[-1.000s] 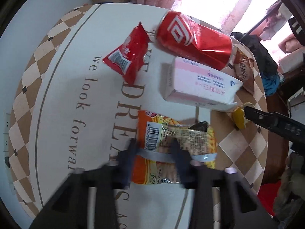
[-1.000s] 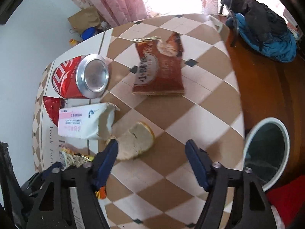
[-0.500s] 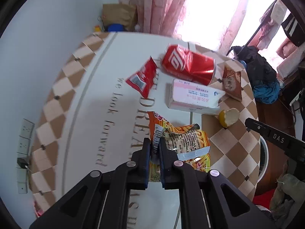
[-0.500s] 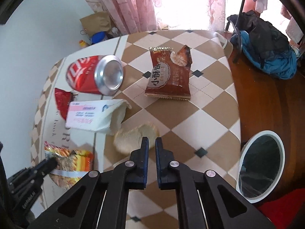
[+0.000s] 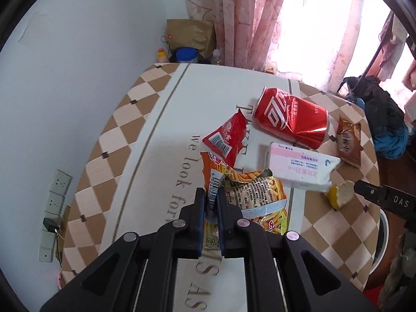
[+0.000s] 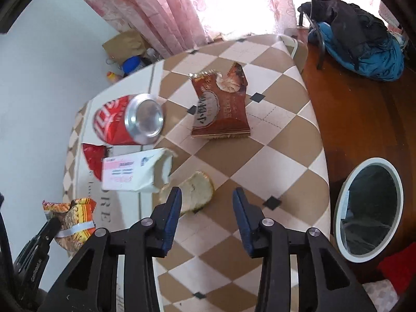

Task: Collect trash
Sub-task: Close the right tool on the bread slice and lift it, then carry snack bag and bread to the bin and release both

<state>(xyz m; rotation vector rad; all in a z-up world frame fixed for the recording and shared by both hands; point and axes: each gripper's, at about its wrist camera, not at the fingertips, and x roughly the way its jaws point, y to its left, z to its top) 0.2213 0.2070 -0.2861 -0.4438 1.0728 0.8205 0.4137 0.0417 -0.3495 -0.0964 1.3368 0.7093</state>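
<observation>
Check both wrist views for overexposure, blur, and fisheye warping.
Left wrist view: window behind the pink curtain is blown out; the orange snack bag and red can are sharp; table edge bows from the fisheye. Right wrist view: window also clipped white, bread piece and bin rim crisp, black vignette at the corners.

Black left gripper [image 5: 211, 195], right gripper [image 6: 206, 197] blue-padded (silver screws)

Both wrist views look steeply down, sharing the table [image 5: 166, 119].
</observation>
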